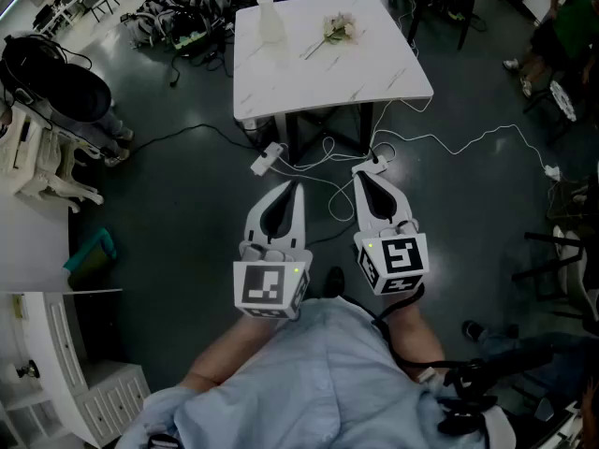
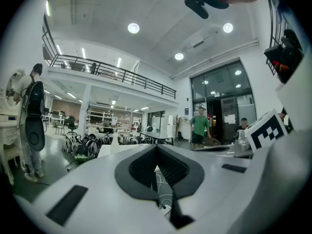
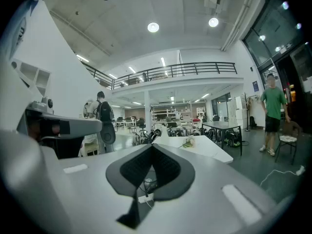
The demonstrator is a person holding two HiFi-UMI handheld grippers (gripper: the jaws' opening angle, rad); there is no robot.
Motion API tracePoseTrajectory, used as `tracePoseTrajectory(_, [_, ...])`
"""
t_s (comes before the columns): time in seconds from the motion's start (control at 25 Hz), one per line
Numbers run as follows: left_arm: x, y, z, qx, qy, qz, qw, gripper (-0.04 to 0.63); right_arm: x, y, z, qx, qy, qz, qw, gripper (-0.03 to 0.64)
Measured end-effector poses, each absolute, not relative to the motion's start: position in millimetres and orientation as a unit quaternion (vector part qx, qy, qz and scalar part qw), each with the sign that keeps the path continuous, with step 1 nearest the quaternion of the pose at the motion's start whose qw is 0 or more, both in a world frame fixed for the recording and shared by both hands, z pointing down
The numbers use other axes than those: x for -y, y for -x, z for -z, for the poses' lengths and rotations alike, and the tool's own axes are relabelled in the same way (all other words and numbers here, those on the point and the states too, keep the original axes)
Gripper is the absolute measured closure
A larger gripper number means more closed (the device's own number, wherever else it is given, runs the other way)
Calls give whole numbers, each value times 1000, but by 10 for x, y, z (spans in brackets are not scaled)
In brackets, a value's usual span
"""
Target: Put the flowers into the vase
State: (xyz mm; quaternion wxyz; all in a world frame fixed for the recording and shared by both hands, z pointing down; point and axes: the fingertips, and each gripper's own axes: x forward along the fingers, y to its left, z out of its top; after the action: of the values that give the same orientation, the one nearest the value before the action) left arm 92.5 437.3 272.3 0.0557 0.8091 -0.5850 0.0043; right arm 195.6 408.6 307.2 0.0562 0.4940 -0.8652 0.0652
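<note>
A white vase (image 1: 269, 21) stands at the far left of a white marble table (image 1: 374, 78). A small bunch of pale flowers (image 1: 337, 31) lies on the tabletop to its right. Both grippers are held close to my body, well short of the table and over the dark floor. The left gripper (image 1: 298, 188) is shut with nothing in it, and the right gripper (image 1: 359, 171) is the same. In the left gripper view the shut tips (image 2: 157, 148) point level toward the vase (image 2: 114, 143). In the right gripper view the flowers (image 3: 187, 142) lie beyond the shut tips (image 3: 152, 146).
White cables and a power strip (image 1: 267, 158) trail over the floor between me and the table. White furniture (image 1: 37, 162) and a person with a black backpack (image 1: 56, 87) are at the left. A person in green (image 3: 272, 111) stands at the right. Bags and gear (image 1: 182, 17) lie behind the table.
</note>
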Motion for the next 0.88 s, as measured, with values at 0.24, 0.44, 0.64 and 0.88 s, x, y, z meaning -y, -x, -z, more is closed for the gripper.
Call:
tracePoseTrajectory(0.24, [-4309, -1030, -2724, 586, -809, -7, 56, 592, -4019, -2066, -3075, 866, -493, -68, 53, 617])
tracePoseTrajectory(0.44, [-4228, -1174, -2729, 588, -807, -11, 55, 592, -3925, -2224, -3089, 867, -491, -73, 48, 617])
tracePoseTrajectory(0.64, [-4158, -1276, -2752, 599, -799, -14, 58, 592, -3758, -2404, -3125, 866, -491, -87, 31, 615])
tracePoseTrajectory(0.88, [-3974, -1255, -2835, 606, -793, -22, 60, 592, -3503, -2418, -3235, 865, -491, -100, 35, 615])
